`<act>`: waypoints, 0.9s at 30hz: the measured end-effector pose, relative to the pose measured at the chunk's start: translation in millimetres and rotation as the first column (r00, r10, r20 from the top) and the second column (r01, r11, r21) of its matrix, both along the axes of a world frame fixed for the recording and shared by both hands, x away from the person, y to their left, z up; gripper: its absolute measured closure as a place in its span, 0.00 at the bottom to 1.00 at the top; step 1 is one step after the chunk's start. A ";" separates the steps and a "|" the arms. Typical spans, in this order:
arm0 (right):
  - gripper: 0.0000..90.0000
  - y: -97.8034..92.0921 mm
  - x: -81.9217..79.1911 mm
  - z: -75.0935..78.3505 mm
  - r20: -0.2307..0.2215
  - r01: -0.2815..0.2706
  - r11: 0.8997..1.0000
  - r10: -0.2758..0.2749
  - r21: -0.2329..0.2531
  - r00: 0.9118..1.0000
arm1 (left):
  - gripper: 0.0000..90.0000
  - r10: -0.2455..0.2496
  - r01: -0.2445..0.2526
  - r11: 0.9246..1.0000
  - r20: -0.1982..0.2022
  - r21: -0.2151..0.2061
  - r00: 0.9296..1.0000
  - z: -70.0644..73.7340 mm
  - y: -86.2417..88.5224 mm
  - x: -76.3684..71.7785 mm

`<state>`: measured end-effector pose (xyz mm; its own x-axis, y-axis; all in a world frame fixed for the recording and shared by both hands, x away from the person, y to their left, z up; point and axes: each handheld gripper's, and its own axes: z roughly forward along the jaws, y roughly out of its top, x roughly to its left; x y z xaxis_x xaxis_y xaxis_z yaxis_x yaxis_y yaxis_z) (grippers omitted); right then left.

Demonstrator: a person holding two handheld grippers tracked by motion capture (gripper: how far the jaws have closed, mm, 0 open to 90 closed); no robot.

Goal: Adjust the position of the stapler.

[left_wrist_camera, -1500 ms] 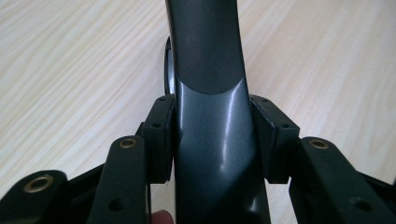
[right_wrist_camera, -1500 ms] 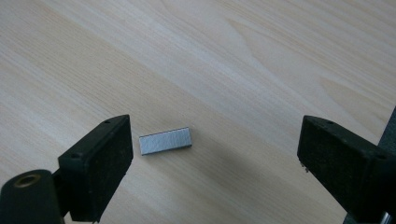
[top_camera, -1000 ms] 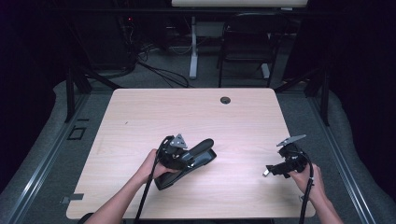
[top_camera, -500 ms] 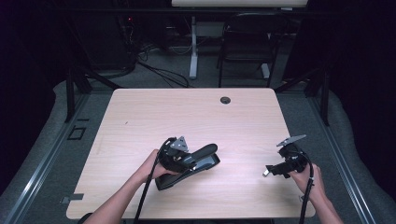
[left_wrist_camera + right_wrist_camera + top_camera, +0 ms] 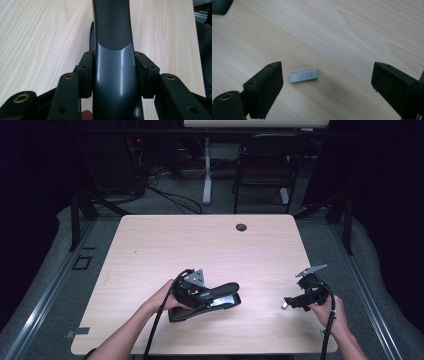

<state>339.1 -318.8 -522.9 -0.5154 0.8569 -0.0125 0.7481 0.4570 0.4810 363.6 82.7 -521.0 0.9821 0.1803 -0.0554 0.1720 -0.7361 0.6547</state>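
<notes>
A black stapler [image 5: 216, 299] lies on the wooden table [image 5: 200, 245] near its front edge, left of centre. My left gripper [image 5: 194, 290] is shut on the stapler's glossy top arm [image 5: 112, 65], one pad [image 5: 85, 72] pressing each side. At the front right my right gripper [image 5: 299, 301] hangs open just above the table. A small silver strip of staples [image 5: 303, 75] lies flat on the wood between its pads [image 5: 265, 86], nearer the left one and touching neither. The high view shows the strip of staples [image 5: 284, 305] as a tiny bright speck at the gripper's tip.
A dark round cable hole [image 5: 241, 227] sits near the table's far edge. Beyond the table stand a chair [image 5: 265, 165] and a desk leg [image 5: 206, 170] with cables on the floor. A metal rail [image 5: 360, 280] runs along the right side.
My left gripper and the stapler have shifted a little to the right and toward the front edge. The right gripper has stayed in place.
</notes>
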 end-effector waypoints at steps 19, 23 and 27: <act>0.00 50.4 -3.1 25.2 0.034 -0.208 0.957 0.205 0.202 0.978 | 0.03 0.259 -0.259 0.966 -0.052 0.010 0.964 17.0 41.5 -22.8; 0.00 76.2 2.7 28.6 0.044 -0.265 0.932 0.262 0.246 0.964 | 0.00 0.279 -0.277 0.960 -0.080 0.039 0.957 11.3 45.3 -27.6; 0.00 104.1 10.7 32.3 0.065 -0.333 0.911 0.327 0.242 0.943 | 0.00 0.289 -0.284 0.956 -0.094 0.068 0.953 7.3 41.3 -28.5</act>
<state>349.8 -214.8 -490.6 -0.7714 0.6154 0.1618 0.5629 0.5413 0.6246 335.1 124.0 -513.7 0.8783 0.4587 -0.1348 0.4444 -0.6793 0.5840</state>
